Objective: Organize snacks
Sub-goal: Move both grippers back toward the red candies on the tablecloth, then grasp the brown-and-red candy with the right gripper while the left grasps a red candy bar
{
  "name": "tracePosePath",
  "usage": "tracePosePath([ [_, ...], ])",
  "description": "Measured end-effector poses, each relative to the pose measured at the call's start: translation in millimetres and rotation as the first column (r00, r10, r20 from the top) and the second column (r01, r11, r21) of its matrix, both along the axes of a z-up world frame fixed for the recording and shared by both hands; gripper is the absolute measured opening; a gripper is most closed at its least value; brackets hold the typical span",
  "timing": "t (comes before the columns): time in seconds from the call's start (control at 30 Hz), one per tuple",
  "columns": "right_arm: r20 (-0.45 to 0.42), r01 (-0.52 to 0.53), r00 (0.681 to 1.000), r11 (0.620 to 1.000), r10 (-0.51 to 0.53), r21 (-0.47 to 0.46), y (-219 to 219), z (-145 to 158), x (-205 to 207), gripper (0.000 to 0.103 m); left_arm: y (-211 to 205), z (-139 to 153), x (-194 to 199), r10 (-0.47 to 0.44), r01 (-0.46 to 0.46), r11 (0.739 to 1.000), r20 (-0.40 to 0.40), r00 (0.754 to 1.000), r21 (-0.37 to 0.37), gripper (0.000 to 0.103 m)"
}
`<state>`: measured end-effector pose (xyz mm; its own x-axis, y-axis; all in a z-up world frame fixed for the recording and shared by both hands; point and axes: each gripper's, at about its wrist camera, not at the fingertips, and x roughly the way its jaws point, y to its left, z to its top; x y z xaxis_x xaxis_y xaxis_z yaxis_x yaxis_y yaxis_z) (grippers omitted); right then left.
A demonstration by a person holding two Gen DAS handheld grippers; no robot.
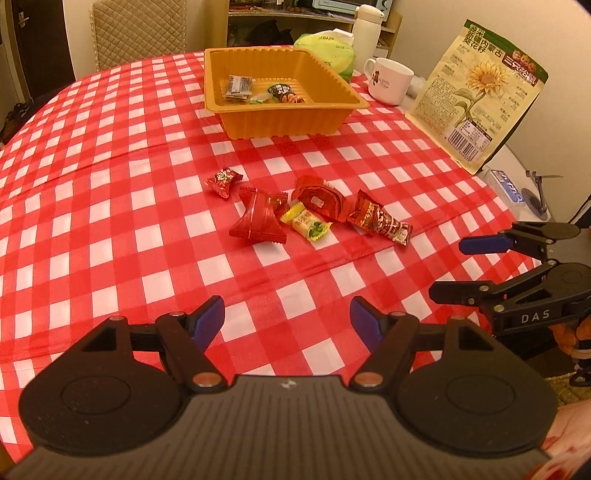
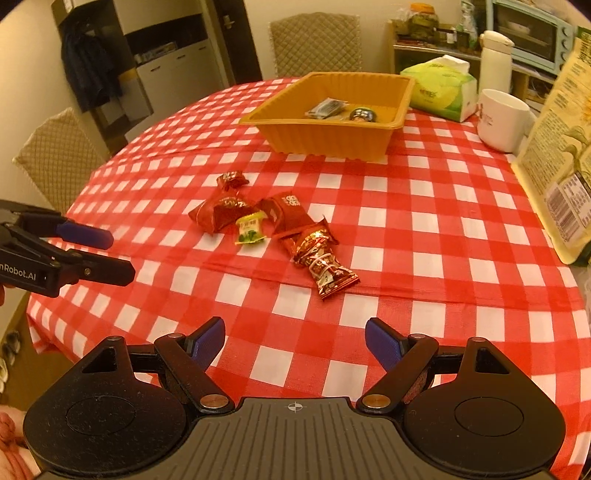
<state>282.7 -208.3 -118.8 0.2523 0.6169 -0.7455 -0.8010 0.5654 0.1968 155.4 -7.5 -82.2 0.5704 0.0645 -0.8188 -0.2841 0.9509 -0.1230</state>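
Note:
Several wrapped snacks lie in a loose cluster on the red checked tablecloth: a small red candy [image 1: 222,181], a large red packet [image 1: 259,220], a yellow-green candy [image 1: 305,223] [image 2: 249,229], a dark red packet [image 1: 320,199] and a shiny red-gold packet [image 1: 380,218] [image 2: 323,260]. Behind them stands an orange tray [image 1: 236,107] [image 2: 328,142] holding a few wrapped snacks. My left gripper [image 1: 287,317] hovers open in front of the cluster, empty. My right gripper [image 2: 294,338] is open and empty too, and shows in the left wrist view [image 1: 448,267] at the right.
A white mug [image 1: 389,79] [image 2: 502,120], a tissue pack [image 2: 441,90], a white flask [image 1: 365,35] and a tall sunflower-seed bag [image 1: 476,96] stand at the table's right. Padded chairs [image 2: 316,42] surround the far side. The table edge drops off at the right.

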Motion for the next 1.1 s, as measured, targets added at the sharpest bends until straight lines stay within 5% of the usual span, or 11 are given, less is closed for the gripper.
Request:
tracePosePath([
  [0.17,0.024,-0.024,0.999,1.0,0.024,-0.01,6.0,-4.4,2.2,0.083,1.4,-2.8,2.7,-0.003,0.003,1.0,-0.001,1.0,-0.001,0.072],
  [0.73,0.142,-0.082,0.986,0.994,0.092,-0.072,32.6,-12.5,30.6,0.051,13.6,-10.7,7.4,0.014,-0.014,1.0,-0.008,1.0,0.004,0.071],
  [1.1,0.135,-0.121,0.982,0.986,0.136,-0.115,50.7,-26.1,46.9,0.04,22.7,-11.7,6.7,0.028,-0.028,1.0,-0.011,1.0,0.008,0.071],
])
